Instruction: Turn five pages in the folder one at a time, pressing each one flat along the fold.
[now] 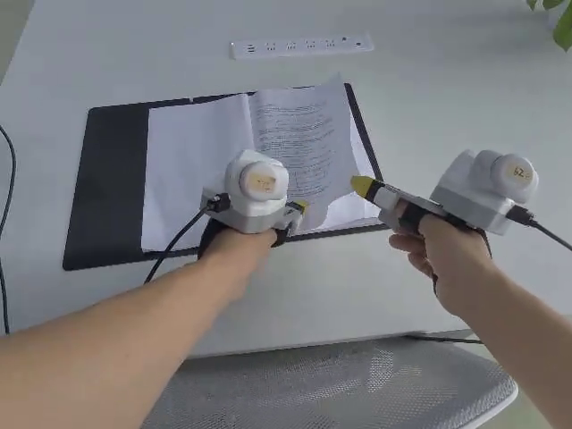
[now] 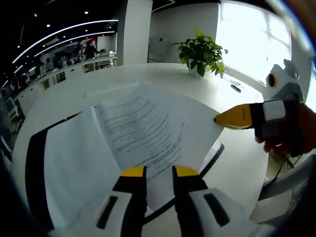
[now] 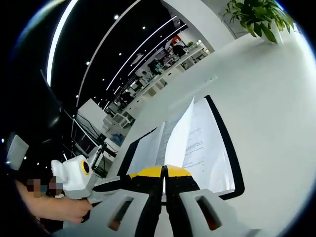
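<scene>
A black folder (image 1: pixel 107 179) lies open on the white table with white sheets spread across it. One printed page (image 1: pixel 304 143) is lifted at its right edge and arches over the fold. My right gripper (image 1: pixel 362 186) is shut on that page's right edge; in the right gripper view the sheet (image 3: pixel 177 133) rises edge-on from between the yellow tips (image 3: pixel 164 170). My left gripper (image 1: pixel 299 207) hovers low over the page's near edge by the fold, its jaws (image 2: pixel 159 172) slightly apart with nothing between them. The right gripper (image 2: pixel 219 119) pinches the page (image 2: pixel 148 128) at the right.
A white power strip (image 1: pixel 301 45) lies beyond the folder. A potted plant (image 2: pixel 202 52) stands at the far right of the table. A black cable (image 1: pixel 7 179) runs along the left edge. A mesh chair seat (image 1: pixel 357 384) sits below the table's near edge.
</scene>
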The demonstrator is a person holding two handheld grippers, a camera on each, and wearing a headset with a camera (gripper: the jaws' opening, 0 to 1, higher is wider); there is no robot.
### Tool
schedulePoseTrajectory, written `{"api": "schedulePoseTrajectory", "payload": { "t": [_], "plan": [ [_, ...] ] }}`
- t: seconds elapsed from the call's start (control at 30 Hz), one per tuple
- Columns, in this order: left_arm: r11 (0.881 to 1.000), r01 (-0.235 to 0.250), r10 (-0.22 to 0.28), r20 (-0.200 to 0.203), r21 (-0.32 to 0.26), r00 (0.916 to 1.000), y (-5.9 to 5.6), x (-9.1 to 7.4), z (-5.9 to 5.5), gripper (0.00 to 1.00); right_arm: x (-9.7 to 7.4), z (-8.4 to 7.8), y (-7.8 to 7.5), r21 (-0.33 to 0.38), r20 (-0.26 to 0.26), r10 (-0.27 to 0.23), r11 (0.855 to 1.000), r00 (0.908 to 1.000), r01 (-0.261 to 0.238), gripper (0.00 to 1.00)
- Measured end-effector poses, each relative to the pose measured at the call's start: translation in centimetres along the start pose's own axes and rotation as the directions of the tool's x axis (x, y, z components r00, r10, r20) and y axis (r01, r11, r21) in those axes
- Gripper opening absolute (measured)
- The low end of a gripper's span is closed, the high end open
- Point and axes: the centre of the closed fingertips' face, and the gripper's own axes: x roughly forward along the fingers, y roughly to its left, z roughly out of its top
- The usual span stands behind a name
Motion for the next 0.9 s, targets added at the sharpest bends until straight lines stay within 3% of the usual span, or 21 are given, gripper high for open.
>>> {"api": "schedulePoseTrajectory", "payload": {
  "t": [0.27, 0.4, 0.43, 0.53, 0.9],
  "plan": [
    [0.999, -0.025, 0.027, 0.035, -0.040, 0.9990, 2.8, -4.3, 0.0, 0.21, 0.9, 0.0, 3.8, -0.014, 0.005, 0.063, 0.998, 0.9980, -0.063, 0.00],
    [0.997, -0.037, 0.042, 0.071, -0.069, 0.9966, 3.8, -7.4, 0.6, 0.22, 1.4, -0.4, 6.0, -0.026, 0.000, 0.109, 0.994, 0.9941, -0.109, 0.00],
    [0.993, -0.050, 0.061, 0.099, -0.103, 0.9932, 4.3, -8.3, 1.0, 0.22, 1.6, -0.6, 6.8, -0.033, -0.004, 0.121, 0.992, 0.9927, -0.121, 0.00],
    [0.992, -0.060, 0.073, 0.114, -0.114, 0.9909, 5.0, -10.2, 1.1, 0.22, 2.3, -1.0, 8.2, -0.048, -0.019, 0.144, 0.988, 0.9895, -0.144, 0.00],
    [0.981, -0.123, 0.143, 0.129, -0.151, 0.9813, 9.2, -15.2, -0.2, 0.22, 6.0, -3.8, 14.5, -0.085, -0.101, 0.234, 0.966, 0.9671, -0.242, 0.00]
  ]
}}
